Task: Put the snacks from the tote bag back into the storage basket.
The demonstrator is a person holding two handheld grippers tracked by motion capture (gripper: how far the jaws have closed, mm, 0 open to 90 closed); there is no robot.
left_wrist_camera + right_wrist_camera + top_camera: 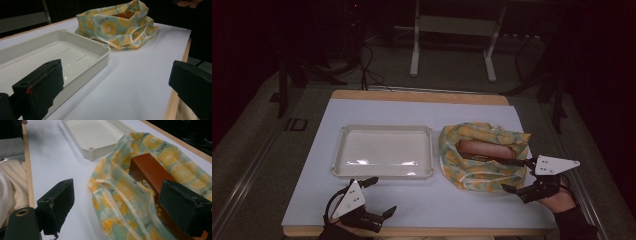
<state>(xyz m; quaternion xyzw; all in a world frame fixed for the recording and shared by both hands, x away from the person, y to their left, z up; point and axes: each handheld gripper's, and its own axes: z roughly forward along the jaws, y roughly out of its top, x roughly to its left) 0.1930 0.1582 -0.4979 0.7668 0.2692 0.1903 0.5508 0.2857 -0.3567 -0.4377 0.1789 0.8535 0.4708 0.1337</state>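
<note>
Right gripper (515,175) sits at the bag's (482,156) near-right edge, jaws spread wide, nothing between them. In the right gripper view one jaw overlaps the brown box (150,173) inside the bag; the other stands over bare sheet beside the bag's rim. I cannot tell whether either jaw touches the cloth.

Bag: yellow-and-green lemon print, lying on the right half of the white sheet (422,200), mouth open, box lying flat inside it. Drawstring loops lie loose along the near rim.

Left gripper (383,196) is at the near-left corner of the sheet, jaws also wide apart and empty, just in front of the tray's (382,171) near wall.

Tray: white, shallow, left of the bag, just beside it, with a narrow strip of sheet between.

Open room: a broad band of bare sheet runs along the near edge between my two grippers. Sheet is also bare behind the tray and bag, up to the wooden table edge (419,95). To the right of the bag, little sheet remains before the table edge.
</note>
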